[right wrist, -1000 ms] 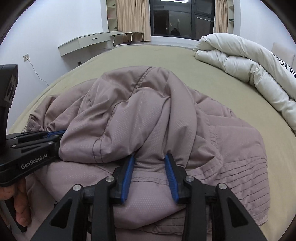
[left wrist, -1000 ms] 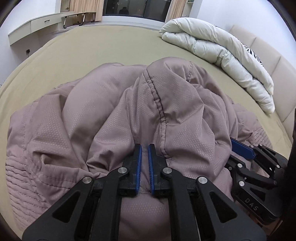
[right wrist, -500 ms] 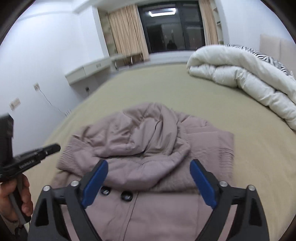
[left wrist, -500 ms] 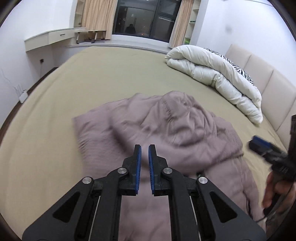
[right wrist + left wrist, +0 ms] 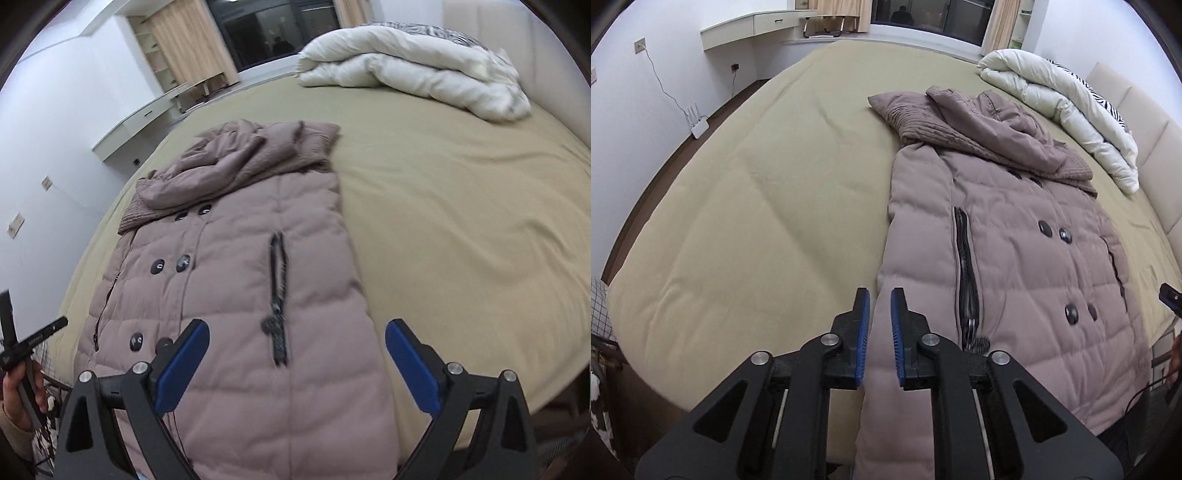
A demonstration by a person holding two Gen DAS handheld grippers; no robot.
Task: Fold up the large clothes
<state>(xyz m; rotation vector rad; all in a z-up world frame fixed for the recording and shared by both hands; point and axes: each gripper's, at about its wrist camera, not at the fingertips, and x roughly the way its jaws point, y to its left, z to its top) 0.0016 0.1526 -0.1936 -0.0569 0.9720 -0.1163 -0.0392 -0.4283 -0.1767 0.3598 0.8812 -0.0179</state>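
Left wrist view: a mauve quilted down coat [image 5: 1008,251] is seen laid lengthwise on the olive-beige bed [image 5: 768,177], front side up, with its hood [image 5: 990,122] bunched at the far end and dark buttons [image 5: 1044,228] in two columns down the front. The left gripper [image 5: 878,332] is held above the coat's near left edge; its blue-padded jaws are drawn nearly together, with only a narrow slit between them and nothing clamped. A white duvet [image 5: 1060,103] is piled at the far right, near the padded headboard [image 5: 1137,122].

From the right wrist camera, the right gripper [image 5: 297,363] is seen with its jaws spread wide, held over the coat's lower part without fabric being gripped. A black zip pocket [image 5: 277,295] is visible between the fingers, slightly blurred.
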